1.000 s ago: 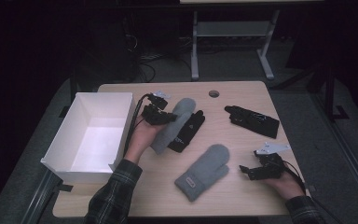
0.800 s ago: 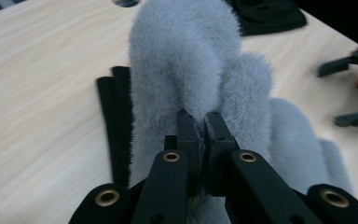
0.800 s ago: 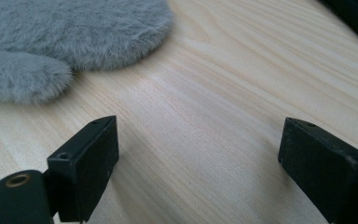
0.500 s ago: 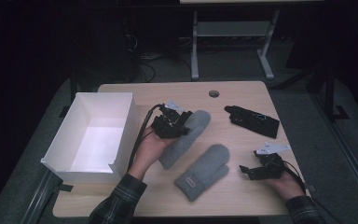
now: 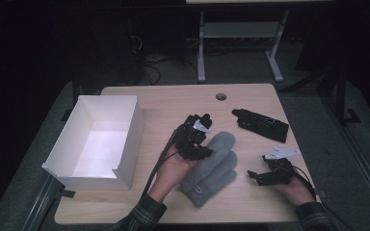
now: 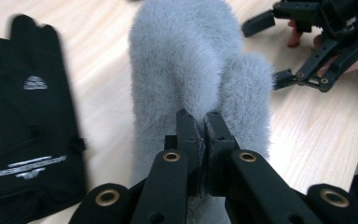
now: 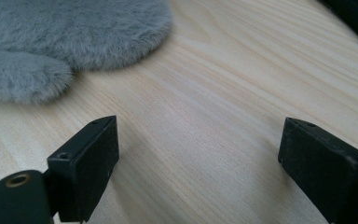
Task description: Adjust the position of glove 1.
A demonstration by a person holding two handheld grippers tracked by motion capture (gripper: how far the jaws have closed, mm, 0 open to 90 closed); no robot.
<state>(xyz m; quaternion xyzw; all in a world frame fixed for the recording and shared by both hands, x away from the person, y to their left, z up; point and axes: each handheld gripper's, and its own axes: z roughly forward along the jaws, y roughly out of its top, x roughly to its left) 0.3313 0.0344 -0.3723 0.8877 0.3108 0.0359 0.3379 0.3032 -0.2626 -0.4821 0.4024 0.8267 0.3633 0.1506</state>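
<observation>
Left gripper [image 6: 198,122] pinching one grey mitten [image 6: 186,65], laying it on its mate [image 5: 212,180]; release follows. Right gripper [image 7: 198,154] spread, idle alongside.

**Mitten carried over onto its twin**

The left gripper [image 5: 196,139], clamped on a grey mitten [image 5: 220,147], has moved across the desk [image 5: 173,101] toward the person and to the right. 1 second ago the mitten lay over a black glove beside the box [image 5: 96,139]; half a second ago it hung between there and the second mitten [image 5: 207,185]. Now it lies on top of that second mitten, the 2 overlapping. In the left gripper view the black glove [image 6: 28,121] lies bare on the desk, left of the held mitten.
</observation>
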